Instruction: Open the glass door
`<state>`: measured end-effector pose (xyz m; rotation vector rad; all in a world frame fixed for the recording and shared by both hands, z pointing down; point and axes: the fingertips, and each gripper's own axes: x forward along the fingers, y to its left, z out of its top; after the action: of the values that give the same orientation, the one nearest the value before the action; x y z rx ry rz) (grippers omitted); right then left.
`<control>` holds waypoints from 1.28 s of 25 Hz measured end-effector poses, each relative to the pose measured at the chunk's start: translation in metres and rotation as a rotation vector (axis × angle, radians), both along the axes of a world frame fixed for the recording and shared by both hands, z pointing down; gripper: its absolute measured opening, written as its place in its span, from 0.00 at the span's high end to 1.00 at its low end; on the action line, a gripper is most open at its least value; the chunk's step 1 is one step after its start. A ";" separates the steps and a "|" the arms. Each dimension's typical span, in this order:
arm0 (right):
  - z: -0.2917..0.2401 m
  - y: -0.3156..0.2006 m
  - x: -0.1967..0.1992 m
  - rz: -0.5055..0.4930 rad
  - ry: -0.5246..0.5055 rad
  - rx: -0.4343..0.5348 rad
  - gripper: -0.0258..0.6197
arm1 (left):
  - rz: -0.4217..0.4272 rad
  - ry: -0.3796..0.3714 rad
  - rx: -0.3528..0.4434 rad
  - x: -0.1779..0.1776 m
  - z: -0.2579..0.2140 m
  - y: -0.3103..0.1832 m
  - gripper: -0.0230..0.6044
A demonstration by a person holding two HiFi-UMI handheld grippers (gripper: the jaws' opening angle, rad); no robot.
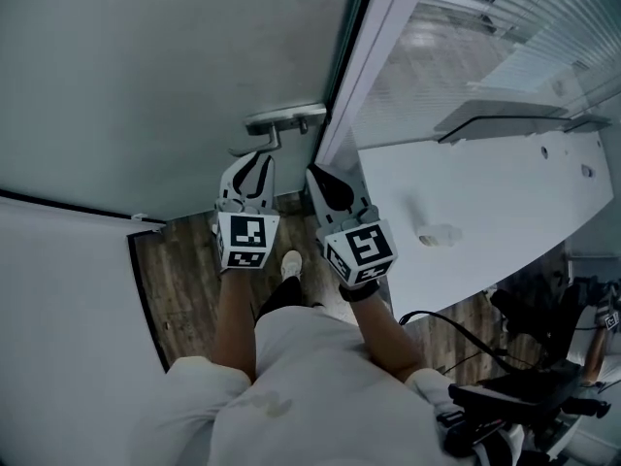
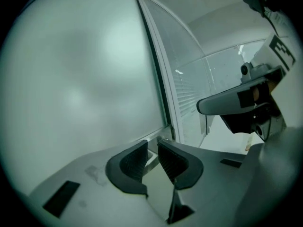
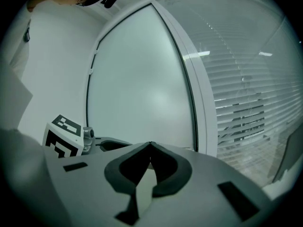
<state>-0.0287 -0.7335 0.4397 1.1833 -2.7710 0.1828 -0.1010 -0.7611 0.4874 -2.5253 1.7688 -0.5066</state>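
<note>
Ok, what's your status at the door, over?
Left hand-held gripper open at door handle. Right hand-held gripper shut, empty. Glass door closed. Nothing in the way.

One glass door [image 1: 146, 76]; one handle [image 1: 284, 119]; two grippers: left gripper [image 1: 254, 161], right gripper [image 1: 318, 178].

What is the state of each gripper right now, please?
Left gripper: open, jaws apart at the door handle, not gripping it.
Right gripper: shut, holding nothing.
</note>
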 end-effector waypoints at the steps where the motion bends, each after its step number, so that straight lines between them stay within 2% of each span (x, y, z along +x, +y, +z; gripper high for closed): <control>1: 0.002 -0.003 -0.002 0.003 0.001 -0.004 0.96 | 0.011 -0.018 -0.009 -0.002 0.005 -0.002 0.88; 7: 0.009 -0.014 -0.008 0.006 0.000 -0.023 0.96 | 0.080 -0.233 -0.060 -0.002 0.032 -0.011 0.78; 10: 0.015 -0.016 -0.006 0.008 0.002 -0.034 0.96 | 0.094 -0.344 -0.072 -0.002 0.046 -0.016 0.76; 17: 0.024 -0.030 0.003 0.033 0.000 -0.052 0.96 | 0.108 -0.551 -0.103 -0.006 0.068 -0.038 0.75; 19: 0.026 -0.034 0.004 0.040 0.002 -0.056 0.96 | 0.117 -0.561 -0.112 -0.006 0.072 -0.041 0.75; 27: 0.033 -0.044 0.013 0.068 -0.001 -0.069 0.96 | 0.132 -0.519 -0.077 -0.007 0.077 -0.040 0.77; 30: 0.036 -0.045 0.012 0.068 -0.003 -0.074 0.96 | 0.147 -0.456 -0.061 -0.009 0.076 -0.039 0.78; 32: 0.037 -0.044 0.011 0.065 -0.003 -0.080 0.96 | 0.127 -0.357 -0.054 -0.010 0.075 -0.038 0.78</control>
<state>-0.0173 -0.7779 0.4767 1.2555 -2.7018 0.2985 -0.1110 -0.7993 0.5619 -2.3704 1.4764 -0.9397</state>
